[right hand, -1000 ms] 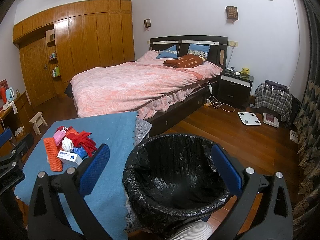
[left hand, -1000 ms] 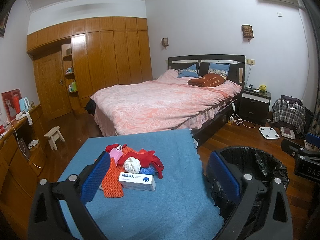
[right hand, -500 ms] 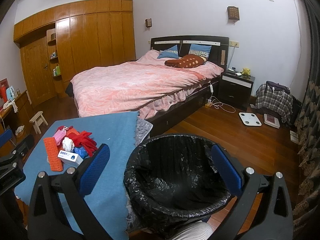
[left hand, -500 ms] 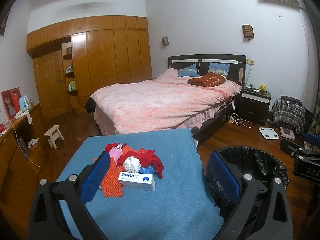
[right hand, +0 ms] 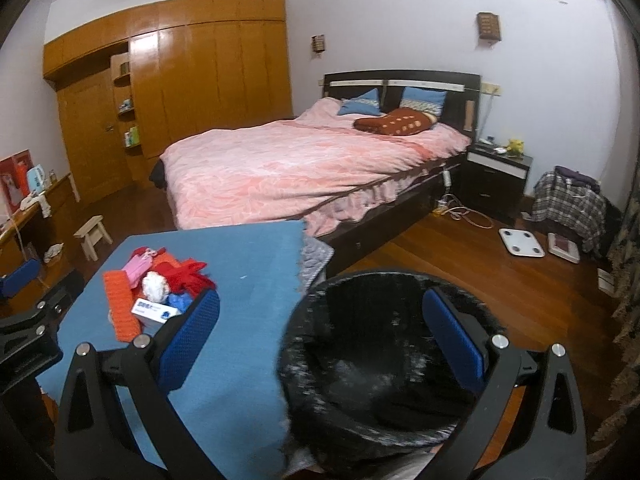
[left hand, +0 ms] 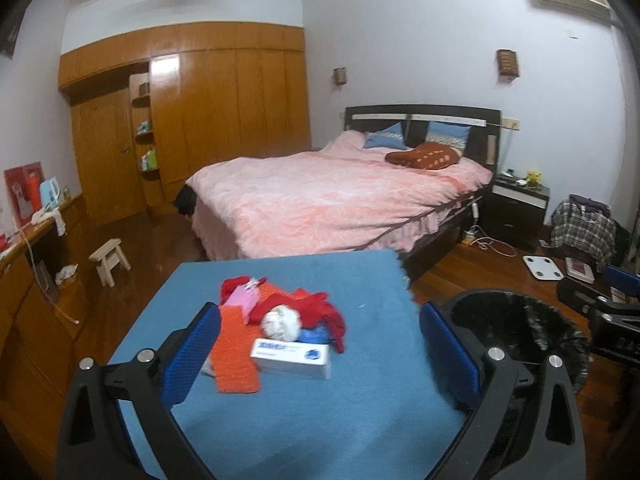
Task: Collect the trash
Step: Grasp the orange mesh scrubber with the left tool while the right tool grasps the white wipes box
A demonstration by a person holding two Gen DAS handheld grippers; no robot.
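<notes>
Your left gripper [left hand: 320, 344] and right gripper [right hand: 320, 320] both gape wide, empty. Trash pile [left hand: 280, 328] sits mid-table; bin [right hand: 380, 360] beside it. Risk: red cloth [left hand: 316, 308] tangles, dragging neighbours off.

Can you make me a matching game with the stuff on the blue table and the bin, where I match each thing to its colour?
Things:
1. knitted strip
2. crumpled ball
3. trash bin
4. small pouch

Colours:
a. black
b. pink
c. orange
d. white

Pairs: 1-c, 2-d, 3-a, 4-b
</notes>
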